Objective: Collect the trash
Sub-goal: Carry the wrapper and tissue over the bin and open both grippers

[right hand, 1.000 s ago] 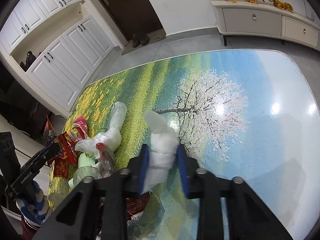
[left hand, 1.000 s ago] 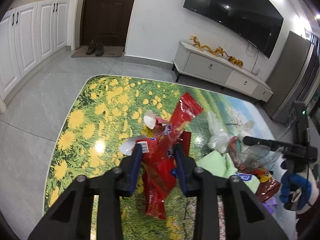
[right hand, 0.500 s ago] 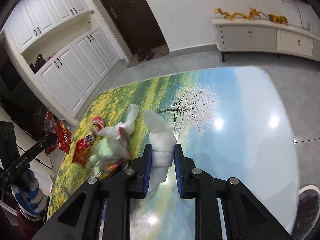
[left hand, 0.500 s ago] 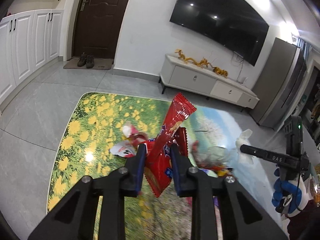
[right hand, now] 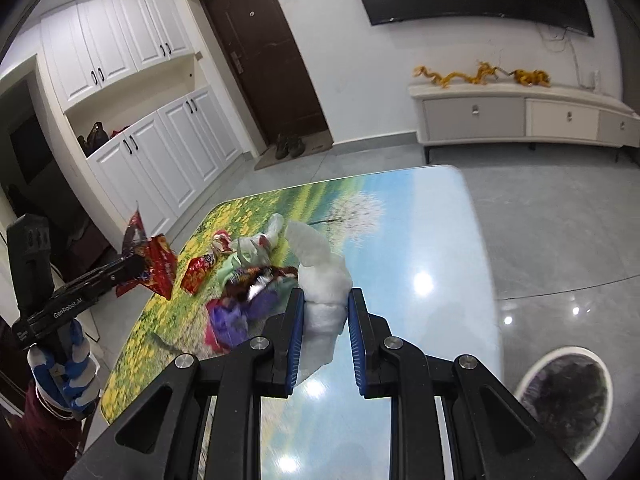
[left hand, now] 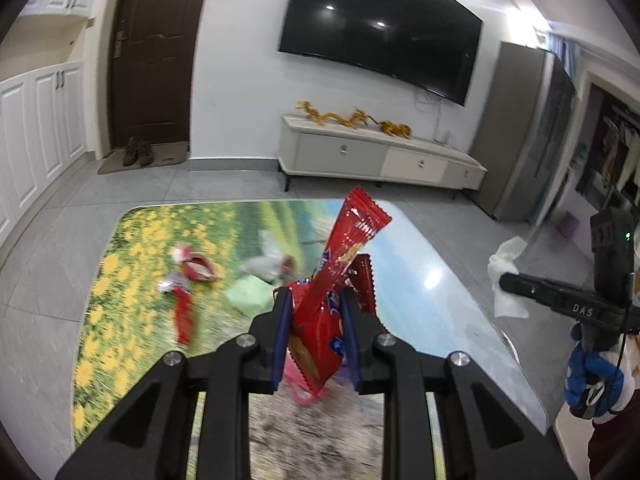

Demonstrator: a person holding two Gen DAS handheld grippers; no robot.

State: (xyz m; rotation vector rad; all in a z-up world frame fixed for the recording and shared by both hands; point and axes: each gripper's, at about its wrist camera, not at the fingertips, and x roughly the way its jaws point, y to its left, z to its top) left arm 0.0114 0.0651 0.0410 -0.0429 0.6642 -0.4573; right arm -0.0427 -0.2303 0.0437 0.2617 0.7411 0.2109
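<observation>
- Progress, as far as it can be judged: two loads of trash are lifted clear of the tabletop point(left hand: 452, 264), one in each gripper, but neither is in the bin point(right hand: 560, 396) yet, and a good share of litter remains on the surface.
- Left side of the tabletop: a loose red wrapper point(left hand: 184, 312) lies flat among the yellow flowers, with a crumpled red-and-white scrap point(left hand: 192, 266) just beyond it; both are apart from either gripper.
- Middle: a pale green piece point(left hand: 248, 294) and a crumpled clear bag point(left hand: 268, 262) lie near each other; in the right wrist view a purple wrapper point(right hand: 228, 318) and dark foil pieces sit beside them.
- Left gripper point(left hand: 316, 322): the jaws are clenched on a bundle of red snack packets point(left hand: 332, 300), which stands up between the blue pads, its long end poking above the fingertips and its lower end hanging below.
- Right gripper point(right hand: 325, 322): the jaws are clamped on a wad of white tissue point(right hand: 322, 280), which bulges above the pads and trails below them.
- Far right, on the floor: the round bin, dark-lined, well apart from both loads; carrying them over and releasing is what seems left for this pair.
</observation>
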